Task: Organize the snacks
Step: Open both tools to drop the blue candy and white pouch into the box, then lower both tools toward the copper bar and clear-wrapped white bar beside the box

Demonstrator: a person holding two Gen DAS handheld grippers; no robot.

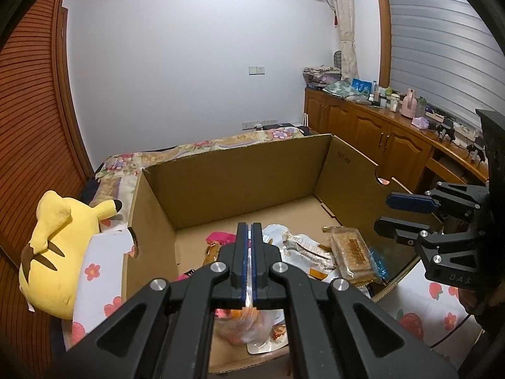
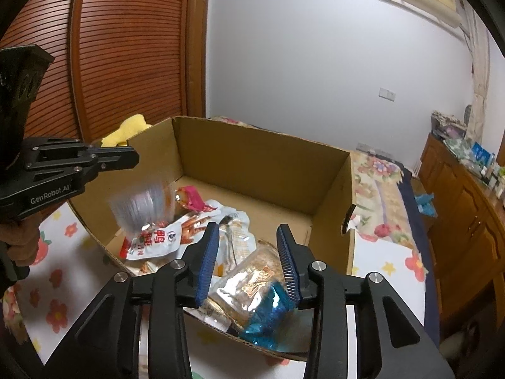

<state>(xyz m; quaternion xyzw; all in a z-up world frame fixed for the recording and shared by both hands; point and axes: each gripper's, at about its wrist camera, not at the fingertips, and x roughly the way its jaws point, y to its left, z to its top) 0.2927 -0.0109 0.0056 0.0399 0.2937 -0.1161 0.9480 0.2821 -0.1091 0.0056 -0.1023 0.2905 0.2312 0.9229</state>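
One cardboard box [image 2: 262,158] sits open on the flowered bed [image 2: 385,252], holding a loose heap of snack packets: one white pouch with red print [image 2: 154,240], one pink packet [image 2: 192,197], one clear-wrapped cake bar with blue ends [image 2: 252,287]. The left tool [image 1: 249,237] is pinched on a clear plastic bag [image 2: 142,208] above the box. The right tool [image 2: 249,259] hangs wide apart, holding nothing. One yellow plush toy [image 1: 53,246] lies beside the box

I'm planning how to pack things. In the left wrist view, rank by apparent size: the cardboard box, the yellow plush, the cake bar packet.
1. cardboard box, by far the largest.
2. yellow plush, though it lies nearer the camera than the box's far wall.
3. cake bar packet, clearly the smallest.
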